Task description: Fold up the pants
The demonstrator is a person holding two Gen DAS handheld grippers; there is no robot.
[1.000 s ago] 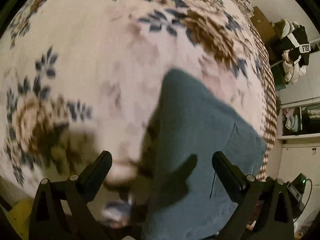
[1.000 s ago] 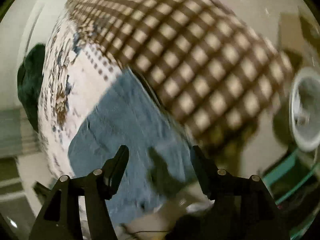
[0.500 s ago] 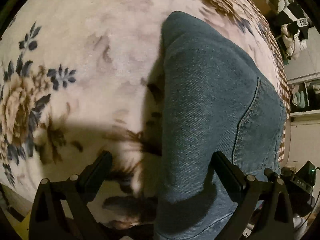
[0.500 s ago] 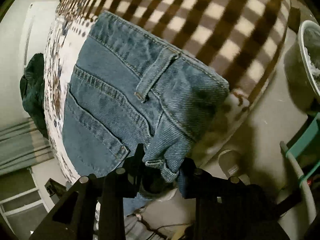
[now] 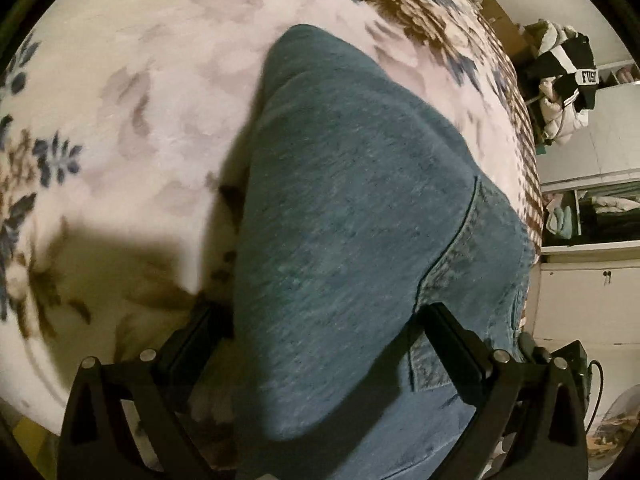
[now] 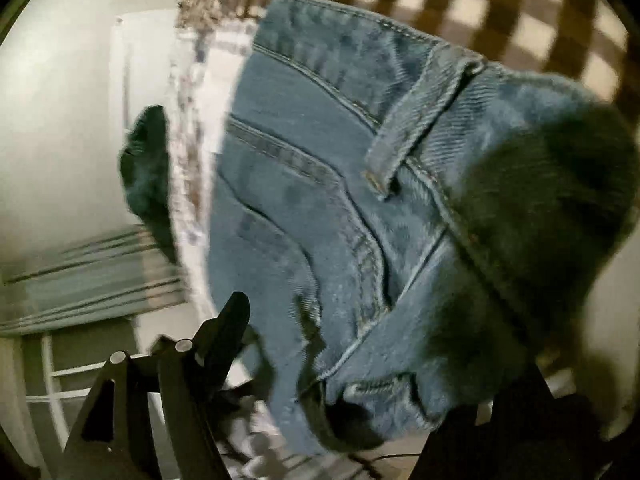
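Scene: folded blue jeans (image 5: 352, 240) lie on a bed under a floral blanket (image 5: 140, 100), the waistband end at the bed's edge, where a brown-and-cream checked cover (image 6: 500, 12) takes over.

Left hand-held gripper (image 5: 320, 328): jaws apart, straddling the denim near its folded edge at 6 o'clock in the left wrist view; the fingers sit either side of the cloth and do not look to be pinching it.

Right hand-held gripper (image 6: 360, 360): jaws have just been opening and stand wide; the waistband corner hangs between them, seemingly unpressed, though the right finger is lost in shadow and blur.

Step in hand: you appear to be setting up matching grips on the two near corners for the next fold.

How to do it well: take all layers at each corner, bite deep enough that heavy denim cannot slip, lift both ends level, and carry the fold toward 12 o'clock so the edges meet squarely.

The jeans: mid-blue, stiff twill, belt loop (image 6: 412, 120) and back pocket seam showing at the waistband; the leg side is smooth and lies flat.

Background: dark garment (image 6: 148, 176) beyond the bed at 9 o'clock in the right view.
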